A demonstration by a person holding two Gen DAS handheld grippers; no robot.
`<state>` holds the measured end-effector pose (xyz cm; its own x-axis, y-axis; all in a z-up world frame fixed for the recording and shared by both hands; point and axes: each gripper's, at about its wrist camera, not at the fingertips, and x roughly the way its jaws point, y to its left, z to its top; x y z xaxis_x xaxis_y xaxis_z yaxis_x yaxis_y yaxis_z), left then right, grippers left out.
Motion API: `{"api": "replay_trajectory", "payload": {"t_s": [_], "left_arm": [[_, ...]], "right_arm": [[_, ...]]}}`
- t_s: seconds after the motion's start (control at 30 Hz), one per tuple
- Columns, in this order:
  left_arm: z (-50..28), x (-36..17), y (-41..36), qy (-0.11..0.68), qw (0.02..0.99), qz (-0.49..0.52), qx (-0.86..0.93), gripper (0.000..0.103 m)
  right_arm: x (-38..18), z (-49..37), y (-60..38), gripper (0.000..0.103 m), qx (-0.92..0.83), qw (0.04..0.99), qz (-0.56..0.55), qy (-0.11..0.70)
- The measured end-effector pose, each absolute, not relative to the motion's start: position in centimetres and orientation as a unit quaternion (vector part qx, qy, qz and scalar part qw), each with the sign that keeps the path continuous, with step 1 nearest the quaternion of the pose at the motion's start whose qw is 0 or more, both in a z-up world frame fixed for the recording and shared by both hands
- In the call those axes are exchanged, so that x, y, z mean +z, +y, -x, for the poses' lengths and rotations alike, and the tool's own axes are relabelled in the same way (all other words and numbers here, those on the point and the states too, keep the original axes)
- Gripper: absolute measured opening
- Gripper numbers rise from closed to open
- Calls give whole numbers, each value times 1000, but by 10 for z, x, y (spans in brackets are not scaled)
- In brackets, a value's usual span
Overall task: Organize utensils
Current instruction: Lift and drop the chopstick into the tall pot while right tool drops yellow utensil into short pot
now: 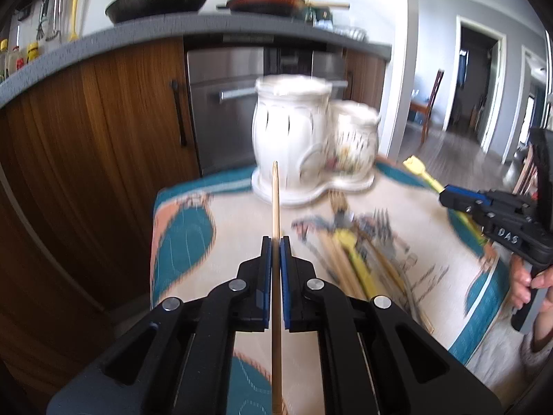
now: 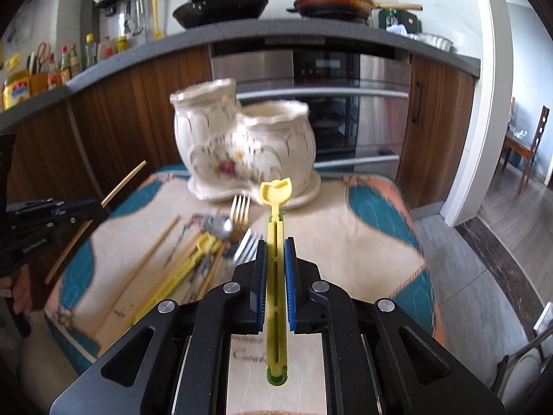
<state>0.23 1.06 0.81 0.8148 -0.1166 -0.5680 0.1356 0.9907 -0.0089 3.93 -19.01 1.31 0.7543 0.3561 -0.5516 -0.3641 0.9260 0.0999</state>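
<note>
The left gripper is clamping a single wooden chopstick between its blue pads, the jaws closed down to the stick's width. The chopstick is running straight along the fingers, its pointed tip aimed toward the far end of the table at the white ceramic utensil holder. The tip is sitting in front of the holder's taller pot in the left wrist view; whether it is touching cannot be told from the blur.

The right gripper is holding a yellow plastic utensil lengthwise, jaws narrowed onto its slotted handle, with the shaped yellow head pointing toward the holder's lower, flower-painted pot. From the left wrist view this gripper is showing at the right edge, a hand wrapped around its grip.

The holder is standing at the far end of the table on its joined white base, both pots upright. Between the holder and the grippers, a loose pile of utensils is lying on the patterned tablecloth: several wooden chopsticks, another yellow utensil, a spoon and two forks, overlapping one another left of the right gripper. Behind the table, a stainless oven is sitting between wooden cabinets, with two pans on the grey counter above.
</note>
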Motion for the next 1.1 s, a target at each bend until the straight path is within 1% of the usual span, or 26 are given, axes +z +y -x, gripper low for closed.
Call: {"api": "replay_trajectory", "payload": {"t_s": [0.17, 0.27, 0.43, 0.63, 0.77, 0.9, 1.1], "left_arm": [[-14, 46, 16, 223, 971, 13, -88, 5], [-29, 62, 20, 195, 976, 28, -94, 5], [-72, 78, 23, 177, 975, 65, -115, 5], [-111, 99, 18, 145, 977, 90, -131, 5], [-139, 109, 9, 110, 982, 94, -123, 5], [-165, 109, -2, 97, 985, 96, -104, 5], [-190, 94, -3, 99, 987, 97, -77, 5]], "right_arm": [[41, -67, -193, 11, 189, 946, -26, 264], [54, -91, -190, 11, 188, 950, -43, 246], [68, -133, -180, 11, 196, 953, -71, 220], [85, -177, -175, 11, 239, 942, -138, 190], [75, -204, -174, 11, 262, 925, -196, 194], [58, -217, -174, 11, 274, 911, -224, 212], [47, -224, -175, 11, 265, 914, -216, 217]]}}
